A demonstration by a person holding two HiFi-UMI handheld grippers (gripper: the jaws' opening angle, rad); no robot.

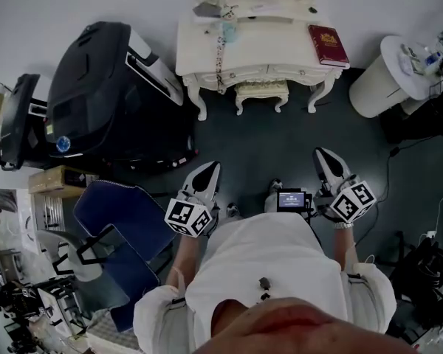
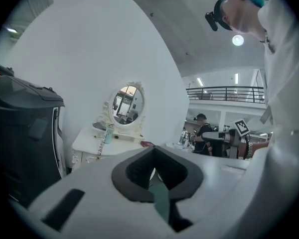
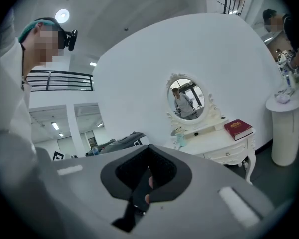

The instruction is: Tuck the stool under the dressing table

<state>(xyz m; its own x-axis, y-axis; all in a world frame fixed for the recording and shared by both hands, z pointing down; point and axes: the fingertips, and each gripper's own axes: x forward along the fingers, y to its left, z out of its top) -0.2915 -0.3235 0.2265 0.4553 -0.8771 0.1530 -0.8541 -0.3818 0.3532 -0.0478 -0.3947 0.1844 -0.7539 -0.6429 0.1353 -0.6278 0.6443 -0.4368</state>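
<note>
The cream dressing table [image 1: 207,46] stands against the white wall, with an oval mirror [image 3: 187,97] and a red book [image 1: 328,45] on its top. The matching cream stool [image 1: 261,91] sits between the table's legs, under the top. Both grippers are held in front of my chest, well back from the table and pointing at it. My left gripper [image 1: 212,168] is shut and empty. My right gripper [image 1: 322,154] is shut and empty too. In both gripper views the jaws meet with nothing between them, and the gripper bodies hide the stool.
A large black massage chair [image 1: 103,94] stands left of the table. A white round pedestal [image 1: 399,68] holding small items stands on the right. A blue seat [image 1: 125,227] and a cardboard box [image 1: 55,179] are at my left. Dark floor [image 1: 266,146] lies between me and the table.
</note>
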